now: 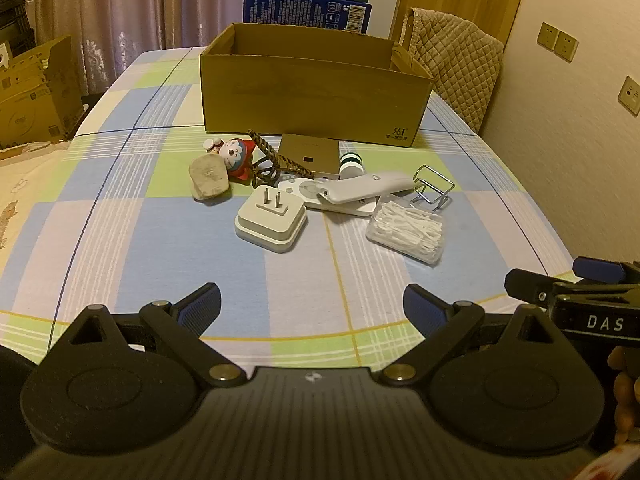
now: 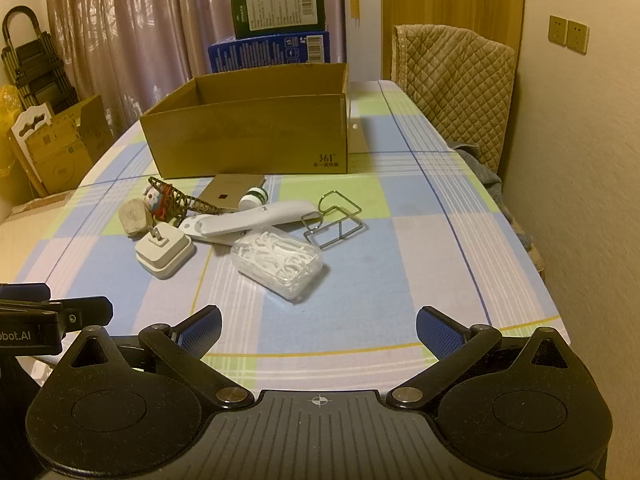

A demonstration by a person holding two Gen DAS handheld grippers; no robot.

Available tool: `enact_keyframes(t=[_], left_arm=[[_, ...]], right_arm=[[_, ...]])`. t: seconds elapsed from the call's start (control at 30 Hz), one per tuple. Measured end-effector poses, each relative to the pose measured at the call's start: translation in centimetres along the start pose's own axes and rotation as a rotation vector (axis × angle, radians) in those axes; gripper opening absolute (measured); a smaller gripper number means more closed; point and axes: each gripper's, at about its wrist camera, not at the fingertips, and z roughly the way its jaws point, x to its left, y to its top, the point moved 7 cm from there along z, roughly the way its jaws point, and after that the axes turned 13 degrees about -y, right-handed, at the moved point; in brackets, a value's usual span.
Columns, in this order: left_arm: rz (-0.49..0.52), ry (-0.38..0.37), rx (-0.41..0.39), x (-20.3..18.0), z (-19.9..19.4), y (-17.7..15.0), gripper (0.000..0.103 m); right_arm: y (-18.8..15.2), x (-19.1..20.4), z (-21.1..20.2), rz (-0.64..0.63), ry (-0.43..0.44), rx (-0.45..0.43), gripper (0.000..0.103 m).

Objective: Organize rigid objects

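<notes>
**Waiting low over the bench with both jaws wide apart**

Hovering side by side near the close edge of the bench [image 1: 120, 216], both level and pointing forward at the pile of things. Left gripper [image 1: 312, 300]: jaws spread wide, holding nothing, blue pads [image 1: 202, 306] facing each other across bare checked cloth. Right gripper [image 2: 318, 322]: jaws spread wide too, nothing between them. Seen from the left camera, right gripper poking in at the right edge, just beside the left one, with a bit of a hand under it.

Lying in a bunch at the middle of the bench, well ahead of both grippers:
- white plug [image 1: 271, 218], prongs pointing up, closest to the left gripper
- clear box of white picks [image 2: 277, 266], closest to the right gripper
- silver wire holder [image 2: 334, 218], just beside the clear box
- long white handle [image 2: 256, 216], resting across a flat white remote [image 1: 310, 192]
- small white and green bottle [image 1: 351, 164], on its side
- flat gold box [image 1: 309, 154]
- little blue and red toy [image 1: 237, 156], next to a tan stone [image 1: 209, 178]
- brown woven thing [image 1: 272, 158], leaning over the toy

Standing behind the pile, open at the top: big cardboard box [image 1: 312, 92].
</notes>
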Motion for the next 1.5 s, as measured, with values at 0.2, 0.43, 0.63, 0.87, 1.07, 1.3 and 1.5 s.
enact_keyframes(t=[0.2,0.43,0.63,0.87,1.07,1.3,1.5], left_arm=[[0.0,0.001,0.0,-0.01,0.01,0.0,0.096],[-0.001,-0.001,-0.001,-0.02,0.01,0.0,0.096],[-0.001,0.0,-0.001,-0.08,0.0,0.04,0.096],[-0.001,-0.004,-0.001,-0.26,0.1,-0.04,0.096],[-0.001,-0.005,-0.001,-0.3,0.1,-0.05,0.096],[-0.003,-0.007,-0.002,-0.32,0.07,-0.11,0.095],[-0.007,-0.012,-0.002,-0.41,-0.04,-0.17,0.095]], right_arm=[[0.01,-0.02,0.02,-0.001,-0.001,0.0,0.101],[-0.07,0.08,0.16,-0.003,0.0,0.002,0.101],[-0.1,0.04,0.17,-0.004,-0.001,0.003,0.101],[-0.28,0.09,0.39,-0.005,-0.001,0.007,0.101],[-0.35,0.01,0.44,-0.004,-0.001,0.01,0.101],[-0.33,0.01,0.43,-0.003,-0.001,0.01,0.101],[-0.48,0.06,0.52,-0.005,0.001,0.014,0.101]])
